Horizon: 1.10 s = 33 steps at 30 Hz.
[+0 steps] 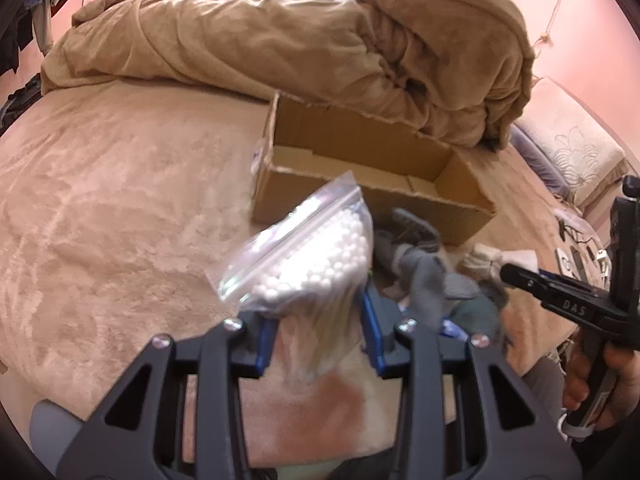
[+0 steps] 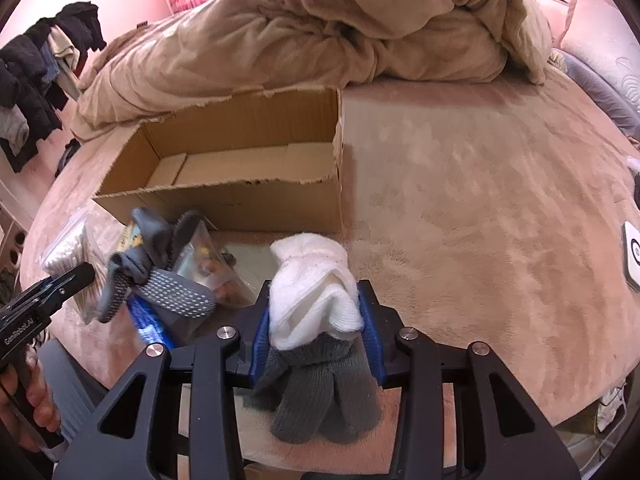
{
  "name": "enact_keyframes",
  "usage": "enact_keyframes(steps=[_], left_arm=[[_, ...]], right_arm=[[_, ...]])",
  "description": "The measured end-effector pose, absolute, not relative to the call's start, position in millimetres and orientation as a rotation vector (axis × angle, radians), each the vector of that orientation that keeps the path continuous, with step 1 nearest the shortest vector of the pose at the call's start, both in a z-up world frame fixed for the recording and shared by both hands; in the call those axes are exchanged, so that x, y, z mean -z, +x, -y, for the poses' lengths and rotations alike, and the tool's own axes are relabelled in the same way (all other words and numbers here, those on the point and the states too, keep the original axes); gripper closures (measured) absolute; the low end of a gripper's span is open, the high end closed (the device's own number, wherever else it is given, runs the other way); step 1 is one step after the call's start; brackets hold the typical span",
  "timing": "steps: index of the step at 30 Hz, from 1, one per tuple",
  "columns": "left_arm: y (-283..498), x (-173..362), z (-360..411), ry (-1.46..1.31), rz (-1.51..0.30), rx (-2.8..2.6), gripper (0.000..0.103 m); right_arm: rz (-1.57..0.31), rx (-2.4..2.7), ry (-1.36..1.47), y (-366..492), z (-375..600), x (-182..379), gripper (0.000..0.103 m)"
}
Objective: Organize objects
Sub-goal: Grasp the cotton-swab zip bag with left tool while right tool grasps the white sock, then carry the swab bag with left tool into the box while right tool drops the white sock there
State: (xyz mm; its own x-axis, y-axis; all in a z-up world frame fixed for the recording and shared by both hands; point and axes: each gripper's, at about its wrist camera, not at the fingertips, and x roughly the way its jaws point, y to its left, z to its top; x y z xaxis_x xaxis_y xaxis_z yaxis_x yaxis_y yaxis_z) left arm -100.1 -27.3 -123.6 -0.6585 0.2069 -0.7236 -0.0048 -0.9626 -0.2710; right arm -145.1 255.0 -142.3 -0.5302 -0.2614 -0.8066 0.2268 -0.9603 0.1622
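My left gripper (image 1: 318, 320) is shut on a clear zip bag of cotton swabs (image 1: 308, 252) and holds it above the bed, in front of an open, empty cardboard box (image 1: 372, 196). My right gripper (image 2: 316, 320) is shut on a rolled white and grey glove (image 2: 312, 292), held just in front of the same box (image 2: 240, 168). Grey dotted gloves (image 2: 160, 276) and a clear packet (image 2: 212, 264) lie in a pile on the bed between the grippers; the pile also shows in the left wrist view (image 1: 432, 276).
A bunched tan duvet (image 1: 280, 36) lies behind the box. The bed has a beige plush cover (image 2: 480, 184). Dark clothes (image 2: 36, 80) hang at the far left. A pillow (image 1: 568, 140) and small items sit at the right edge.
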Motion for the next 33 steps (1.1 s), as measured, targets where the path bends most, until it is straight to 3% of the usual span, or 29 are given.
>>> enact_keyframes(steps=[18,33], left_arm=[[-100,45,2,-1.068,0.333,-2.704,0.066],[-189,63,-32,-1.137,0.323,-2.548,0.066]], right_arm=[[0.091,2.564,1.159,-140,-264,74,0.063],[0.056,2.571,1.115,-205,-248,76,0.063]])
